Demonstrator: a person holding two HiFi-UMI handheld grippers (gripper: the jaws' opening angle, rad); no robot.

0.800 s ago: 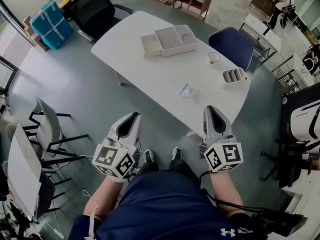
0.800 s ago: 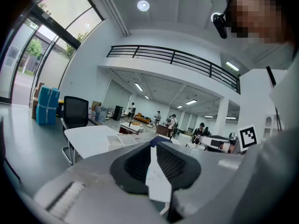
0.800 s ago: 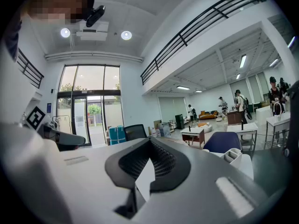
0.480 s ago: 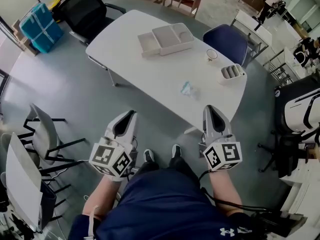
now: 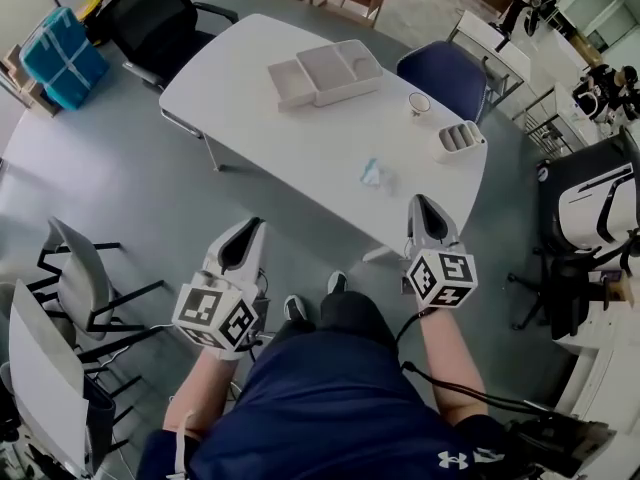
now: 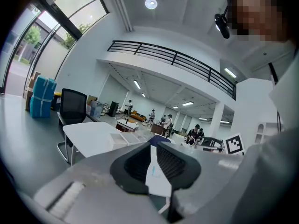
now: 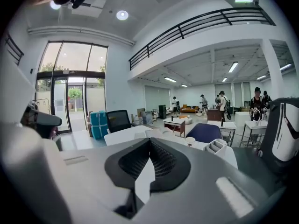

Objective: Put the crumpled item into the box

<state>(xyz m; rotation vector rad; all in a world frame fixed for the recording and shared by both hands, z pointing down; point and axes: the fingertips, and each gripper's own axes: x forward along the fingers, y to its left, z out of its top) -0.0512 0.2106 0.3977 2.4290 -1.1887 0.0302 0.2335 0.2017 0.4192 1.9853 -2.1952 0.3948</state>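
Note:
The crumpled item [image 5: 371, 173], a small bluish-clear wad, lies on the white table [image 5: 290, 138] near its front edge. The box [image 5: 325, 71], a pale shallow tray with compartments, sits at the table's far side. It also shows in the left gripper view as the box [image 6: 125, 137]. Both grippers are held short of the table, above the floor and the person's shoes. My left gripper [image 5: 249, 232] is shut and empty. My right gripper [image 5: 425, 209] is shut and empty too, close to the table's edge and below-right of the crumpled item.
A white cup [image 5: 419, 102] and a slotted organizer [image 5: 459, 139] stand at the table's right end. A black office chair [image 5: 150, 18] and a blue chair [image 5: 445, 73] stand behind the table. Grey chairs [image 5: 75, 278] are at my left, and more desks at the right.
In the head view the table and its things have shifted up and left. The left gripper has sunk a little to the left. Both grippers stay shut and empty.

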